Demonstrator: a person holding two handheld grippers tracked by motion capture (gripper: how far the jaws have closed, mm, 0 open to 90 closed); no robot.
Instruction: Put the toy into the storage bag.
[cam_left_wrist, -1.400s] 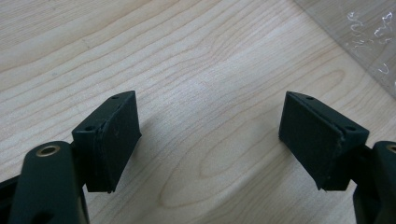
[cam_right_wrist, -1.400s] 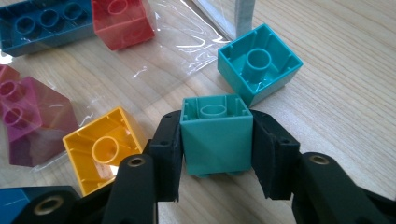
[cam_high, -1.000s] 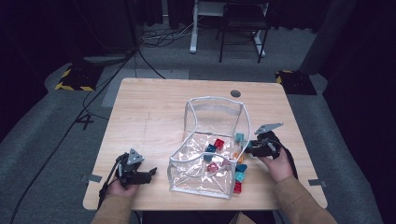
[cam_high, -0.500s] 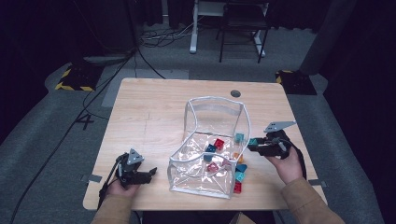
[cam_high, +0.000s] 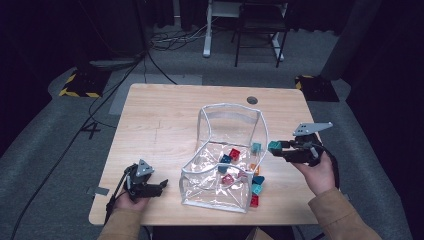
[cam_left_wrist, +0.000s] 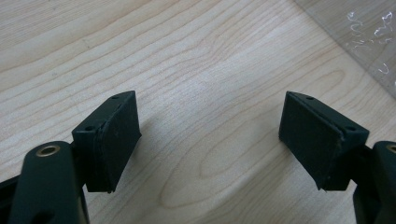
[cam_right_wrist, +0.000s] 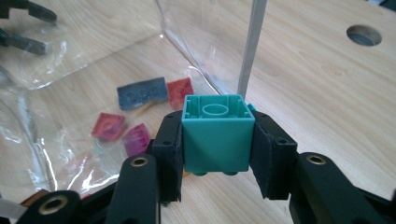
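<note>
My right claw (cam_right_wrist: 217, 154) pinched a teal brick (cam_right_wrist: 215, 133) above the bench (cam_high: 165, 120), right of the clear bag (cam_high: 225, 150), loose bricks (cam_high: 256, 186) near its wall, left claw (cam_left_wrist: 210, 140) spread, empty.

my wooden table (cam_high: 165, 125) has a round hole (cam_high: 252, 100) nr its far edge; behind it a chair (cam_high: 260, 25) & white desk leg (cam_high: 207, 27); cables (cam_high: 165, 42) on grey floor; yellow-black striped block (cam_high: 80, 82) far left.
</note>
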